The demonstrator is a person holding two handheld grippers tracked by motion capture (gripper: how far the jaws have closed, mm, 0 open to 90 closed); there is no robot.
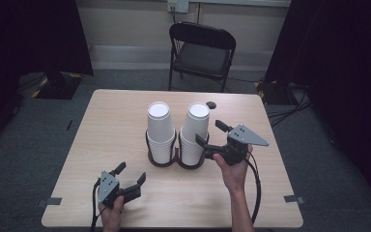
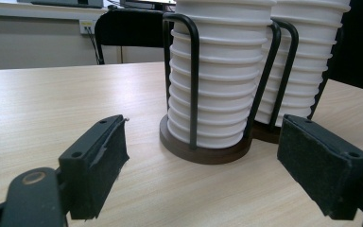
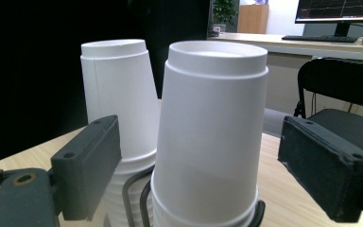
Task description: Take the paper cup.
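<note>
A pale wooden counter [image 1: 121,125] stands in a dim room with grey carpet. At its middle sit two tall stacks of white foam cups, upside down, side by side in a dark double wire holder [image 1: 176,159] with round bases. The left cup stack [image 1: 160,130] and the right cup stack [image 1: 194,131] nearly touch at the holder.

A person's two hands reach in from the near edge. The left tool [image 1: 129,178] lies low near the front left of the counter, well apart from the cups, with its jaws spread wide and nothing between them. In the left gripper view, the padded jaws frame the ribbed lower rims of the stacks and the holder's upright wire loops.

The right tool [image 1: 210,132] is held up just beside the right cup stack, at its right side, pointing left toward it. Its jaws are released and wide apart, and in the right gripper view the top cup of the near stack stands between them without touching either pad.

Beyond the far edge stands a black folding chair [image 1: 202,50]. A small dark round object [image 1: 211,104] lies on the counter near the far edge.
</note>
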